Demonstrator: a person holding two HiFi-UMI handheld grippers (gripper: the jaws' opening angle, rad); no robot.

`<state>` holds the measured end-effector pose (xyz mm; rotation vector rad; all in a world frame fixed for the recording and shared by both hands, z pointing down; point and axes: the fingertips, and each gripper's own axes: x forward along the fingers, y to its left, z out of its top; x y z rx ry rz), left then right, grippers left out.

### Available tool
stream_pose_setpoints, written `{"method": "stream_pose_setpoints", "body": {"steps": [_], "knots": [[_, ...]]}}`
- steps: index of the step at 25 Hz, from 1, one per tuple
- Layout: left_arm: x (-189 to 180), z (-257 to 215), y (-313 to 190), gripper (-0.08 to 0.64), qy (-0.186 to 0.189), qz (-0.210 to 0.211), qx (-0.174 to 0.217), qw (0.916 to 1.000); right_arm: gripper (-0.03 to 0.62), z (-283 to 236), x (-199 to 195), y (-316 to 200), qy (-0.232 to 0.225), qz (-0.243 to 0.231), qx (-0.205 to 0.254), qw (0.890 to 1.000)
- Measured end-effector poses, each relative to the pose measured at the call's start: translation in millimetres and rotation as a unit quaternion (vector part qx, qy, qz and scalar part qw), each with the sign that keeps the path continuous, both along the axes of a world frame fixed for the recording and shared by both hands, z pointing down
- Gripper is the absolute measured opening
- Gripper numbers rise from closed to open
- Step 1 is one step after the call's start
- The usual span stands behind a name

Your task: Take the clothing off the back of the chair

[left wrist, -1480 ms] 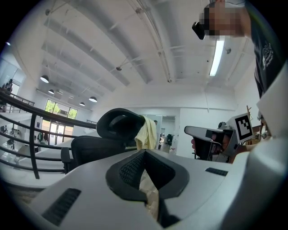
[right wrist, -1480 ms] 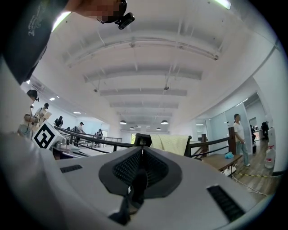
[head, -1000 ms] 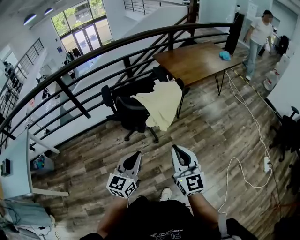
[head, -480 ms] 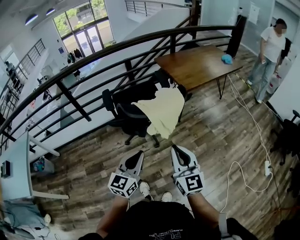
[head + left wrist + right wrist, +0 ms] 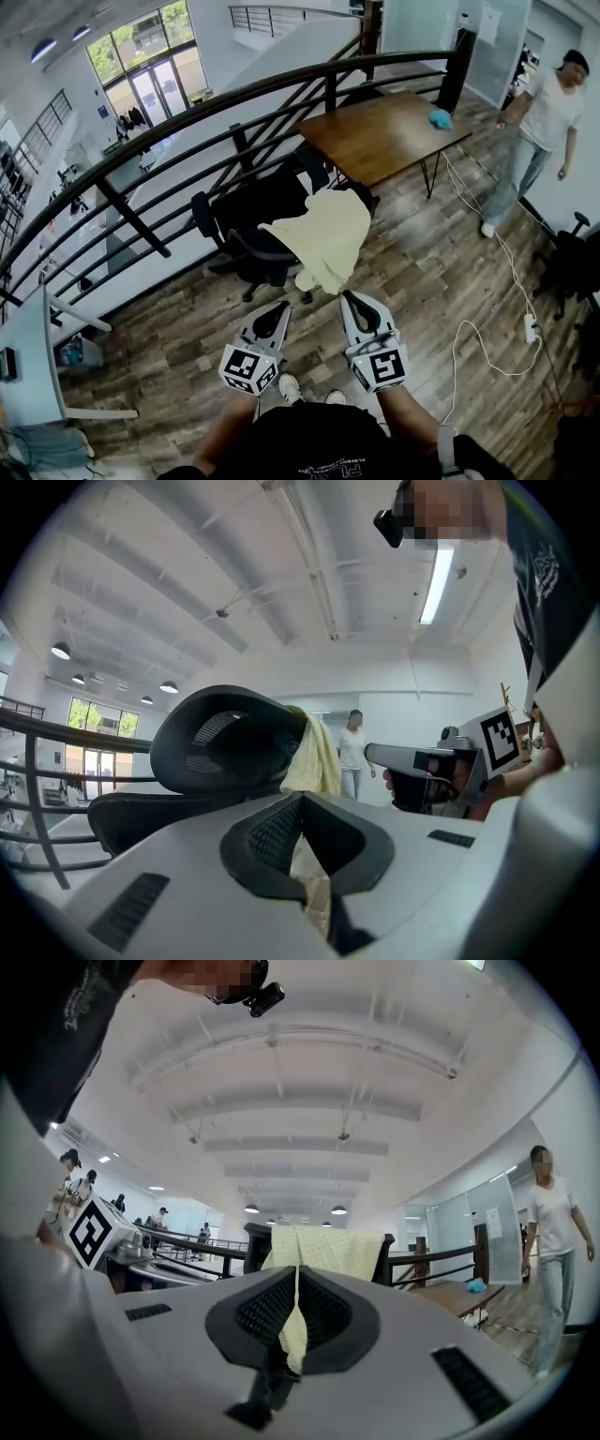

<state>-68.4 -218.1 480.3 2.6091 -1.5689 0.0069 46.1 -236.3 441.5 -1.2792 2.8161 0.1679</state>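
Both tongs are shut and hold nothing: the left tongs (image 5: 274, 311) and the right tongs (image 5: 351, 300) each have their jaws pressed together. The yellow clothing (image 5: 323, 234) hangs over the back of the black chair (image 5: 246, 223), and one end of it dangles down toward the tongs. It is not in them.

I think a few things could go wrong. The jaws must open first, or they will only poke the cloth. The chair looks like it has wheels, so a hard pull could make it roll or spin. The cloth could also catch on the chair back if it is pulled sideways. A small pinch on the thin edge may slip off.

Both hands hold the tongs flat and side by side, close to the body. They point at the chair.
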Motion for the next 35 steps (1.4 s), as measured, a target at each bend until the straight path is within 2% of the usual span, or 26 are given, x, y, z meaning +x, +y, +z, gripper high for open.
{"method": "stream_pose_setpoints", "body": {"steps": [5, 9, 18, 22, 25, 26, 28, 30, 35], "knots": [[-11.8, 4.5, -17.3, 0.012, 0.012, 0.017, -0.006, 0.9998, 0.021, 3.3, -7.9, -10.7, 0.003, 0.022, -0.007, 1.000], [-18.1, 6.2, -25.4, 0.012, 0.019, 0.038, -0.007, 0.9991, 0.021, 11.7, -14.1, -10.7, 0.037, 0.038, -0.028, 0.998], [-31.8, 12.7, -42.3, 0.012, 0.032, 0.080, -0.012, 0.9962, 0.023, 7.2, -27.2, -13.3, 0.012, 0.070, -0.018, 0.997], [-32.0, 12.7, -49.8, 0.012, 0.036, 0.094, -0.010, 0.9949, 0.023, 12.6, -24.1, -13.3, 0.041, 0.093, -0.040, 0.994], [-32.6, 17.3, -52.4, 0.012, 0.037, 0.100, -0.013, 0.9943, 0.032, 15.0, -26.7, -13.9, 0.036, 0.092, -0.044, 0.994], [-32.3, 18.6, -52.6, 0.012, 0.036, 0.100, -0.014, 0.9942, 0.055, 16.3, -27.6, -14.1, 0.032, 0.089, -0.046, 0.994], [-31.1, 19.1, -52.0, 0.012, 0.035, 0.101, -0.015, 0.9942, 0.167, 19.4, -28.8, -14.9, 0.029, 0.083, -0.060, 0.994], [-31.2, 18.9, -50.8, 0.012, 0.033, 0.098, -0.014, 0.9945, 0.251, 19.9, -30.5, -17.1, 0.019, 0.075, -0.064, 0.995], [-35.9, 19.0, -53.0, 0.012, 0.036, 0.081, -0.019, 0.9958, 0.340, 16.8, -33.3, -30.8, -0.008, 0.065, -0.057, 0.996]]}}
